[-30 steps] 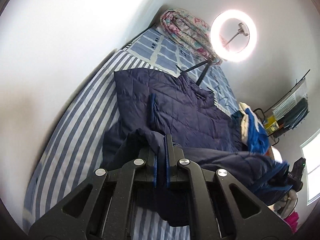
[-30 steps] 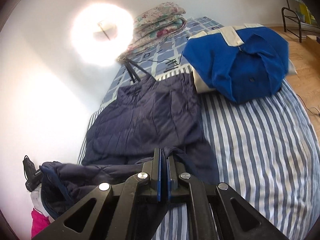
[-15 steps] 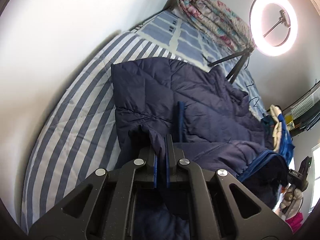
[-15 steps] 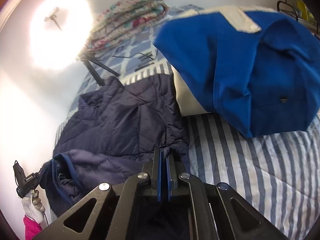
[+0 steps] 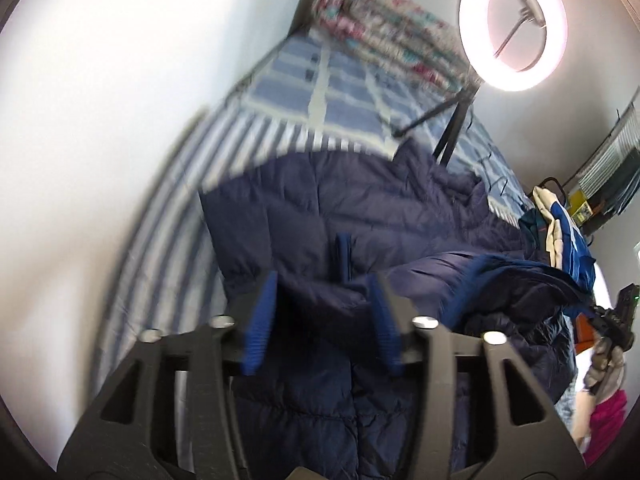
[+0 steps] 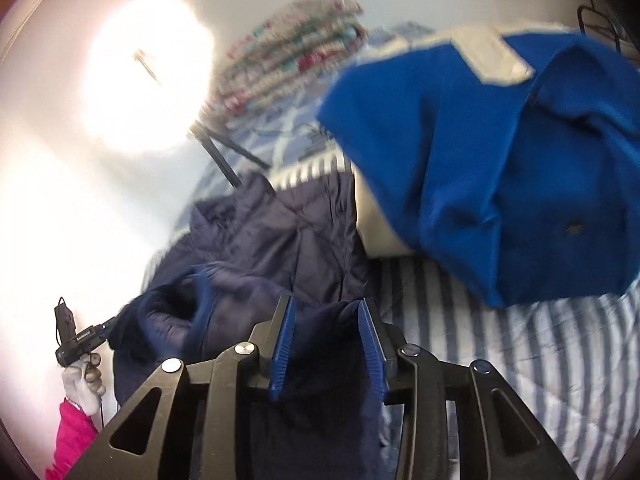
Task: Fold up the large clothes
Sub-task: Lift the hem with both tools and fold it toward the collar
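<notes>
A navy quilted jacket [image 5: 344, 208] lies on the blue-and-white striped bed [image 5: 168, 248], its lower part folded up over the body. My left gripper [image 5: 322, 300] is open, jaws wide apart, with navy fabric lying loose between them. My right gripper [image 6: 326, 316] is also open over the jacket's [image 6: 280, 240] near edge, fabric loose between its blue pads [image 6: 282, 340]. The folded edge shows a brighter blue lining [image 5: 464, 292].
A blue and cream garment [image 6: 480, 168] lies heaped on the bed at the right. A ring light on a tripod [image 5: 514, 24] and a folded floral quilt [image 5: 384, 48] stand at the bed's far end. A white wall runs along the left.
Both grippers were shut on the jacket's hem and carried it forward over the jacket. Now both have opened and let the fabric go.
</notes>
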{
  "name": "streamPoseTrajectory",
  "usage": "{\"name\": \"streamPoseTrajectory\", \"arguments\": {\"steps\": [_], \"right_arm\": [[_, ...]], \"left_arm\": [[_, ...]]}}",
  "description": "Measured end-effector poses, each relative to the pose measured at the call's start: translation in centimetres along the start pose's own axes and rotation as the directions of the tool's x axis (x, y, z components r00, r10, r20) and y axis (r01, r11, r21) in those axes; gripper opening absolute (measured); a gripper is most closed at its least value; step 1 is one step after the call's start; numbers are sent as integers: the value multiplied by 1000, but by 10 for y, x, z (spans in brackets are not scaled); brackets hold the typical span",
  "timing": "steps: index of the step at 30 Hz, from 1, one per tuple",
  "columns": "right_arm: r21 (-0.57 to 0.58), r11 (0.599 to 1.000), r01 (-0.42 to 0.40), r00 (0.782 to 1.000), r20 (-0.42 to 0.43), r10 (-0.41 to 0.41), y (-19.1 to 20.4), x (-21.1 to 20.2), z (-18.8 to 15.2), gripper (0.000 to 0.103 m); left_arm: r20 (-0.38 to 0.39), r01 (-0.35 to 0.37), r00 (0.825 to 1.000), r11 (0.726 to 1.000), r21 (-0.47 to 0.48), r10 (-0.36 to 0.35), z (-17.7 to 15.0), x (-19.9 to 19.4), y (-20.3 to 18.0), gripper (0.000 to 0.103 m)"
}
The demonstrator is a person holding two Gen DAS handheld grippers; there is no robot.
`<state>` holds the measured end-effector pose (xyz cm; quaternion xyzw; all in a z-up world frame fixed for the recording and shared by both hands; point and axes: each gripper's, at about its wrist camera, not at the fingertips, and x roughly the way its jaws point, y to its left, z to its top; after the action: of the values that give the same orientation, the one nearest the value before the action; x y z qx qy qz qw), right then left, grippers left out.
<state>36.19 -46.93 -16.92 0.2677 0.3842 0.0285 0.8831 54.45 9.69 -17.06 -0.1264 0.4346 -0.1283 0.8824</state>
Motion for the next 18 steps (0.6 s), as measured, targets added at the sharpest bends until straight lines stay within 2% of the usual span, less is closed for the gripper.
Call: {"name": "streamPoseTrajectory", "arguments": {"steps": [2,3,5,8,11,14,17,18], "right_arm": [[-65,997,30,1000,8,-30,3,-8,-1,43],[-103,993,55,998,3,-55,4,-10,-4,46],[-146,986,80,996,-15,-83,4,-9,-8,52],[-186,977,107,993,-29,-115,7,-2,-11,54],[-201,975,98,994,-30,-107,14,7,-8,54],[-240,966,93,995,-23,-101,28,15,-1,54],[-276,957,88,994,-42,-104,40,29,10,65],[-282,954,104,991,-51,-123,42,38,14,66]], "left_arm": [[56,-19,998,999,46,16,-1,-16,-2,63],[61,-29,998,998,62,25,-2,-19,-1,63],[43,-38,998,996,84,35,-3,-16,3,63],[-5,-78,997,994,79,79,-7,1,12,63],[-38,-60,997,998,27,61,-4,19,21,63],[-41,-47,998,999,20,48,5,32,22,63],[-59,-41,997,999,33,43,13,44,19,63],[-73,-42,996,998,39,44,15,49,17,63]]}}
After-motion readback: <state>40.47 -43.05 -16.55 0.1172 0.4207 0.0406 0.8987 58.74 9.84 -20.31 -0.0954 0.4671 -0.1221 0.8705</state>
